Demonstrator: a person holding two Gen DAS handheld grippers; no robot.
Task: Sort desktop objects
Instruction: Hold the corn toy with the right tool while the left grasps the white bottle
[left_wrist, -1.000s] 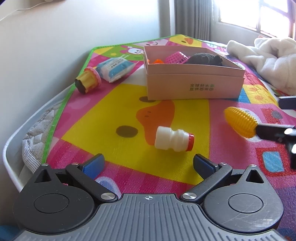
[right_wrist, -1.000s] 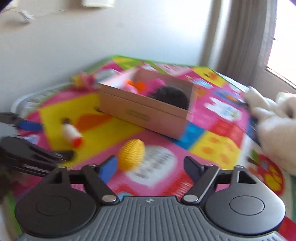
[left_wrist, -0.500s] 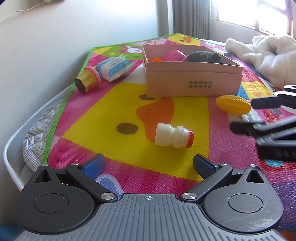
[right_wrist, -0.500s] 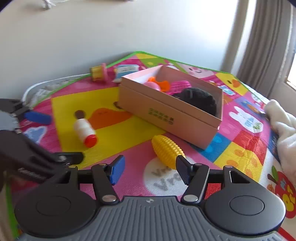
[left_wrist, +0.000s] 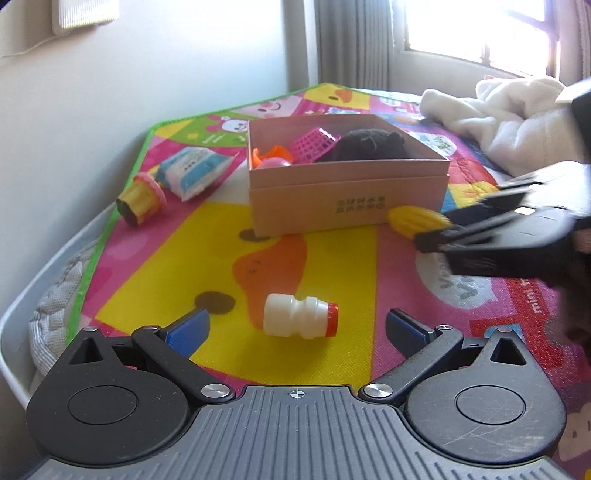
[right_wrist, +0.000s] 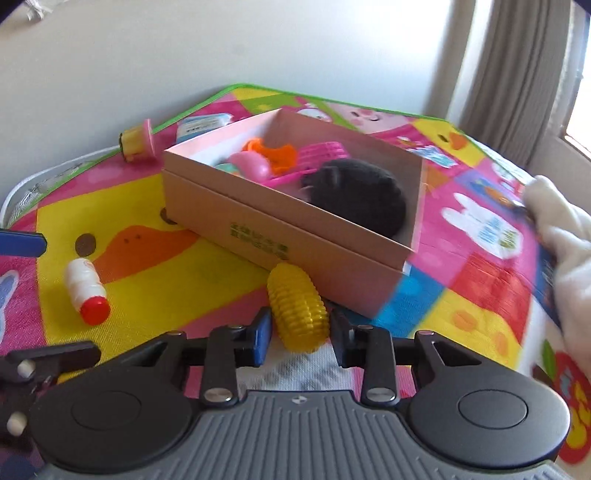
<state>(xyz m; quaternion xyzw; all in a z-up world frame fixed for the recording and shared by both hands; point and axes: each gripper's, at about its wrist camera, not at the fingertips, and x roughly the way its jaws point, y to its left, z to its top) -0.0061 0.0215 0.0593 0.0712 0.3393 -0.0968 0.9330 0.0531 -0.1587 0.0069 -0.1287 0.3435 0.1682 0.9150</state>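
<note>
The yellow toy corn (right_wrist: 297, 312) is seen on the play mat (right_wrist: 147, 273) against the cardboard box (right_wrist: 295, 240), between the closing right hand-held gripper (right_wrist: 300, 334) jaws, untouched; left hand-held gripper (left_wrist: 297, 328) is spread wide, empty.

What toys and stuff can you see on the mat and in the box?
toy corn: one, yellow, on the mat against the box front
toy milk bottle: one, white with red cap, lying on the yellow patch
toy cupcake: one, yellow and pink, on its side near the mat's left edge
snack packet: one, white and blue, beside the cupcake
box: one, pink card, open, mid-mat
pink basket, orange piece, dark fuzzy lump: one each, inside the box
play mat: one, many colours
white fleece: one, far right
left gripper: open, before the bottle
right gripper: jaws closing, corn between them
</note>
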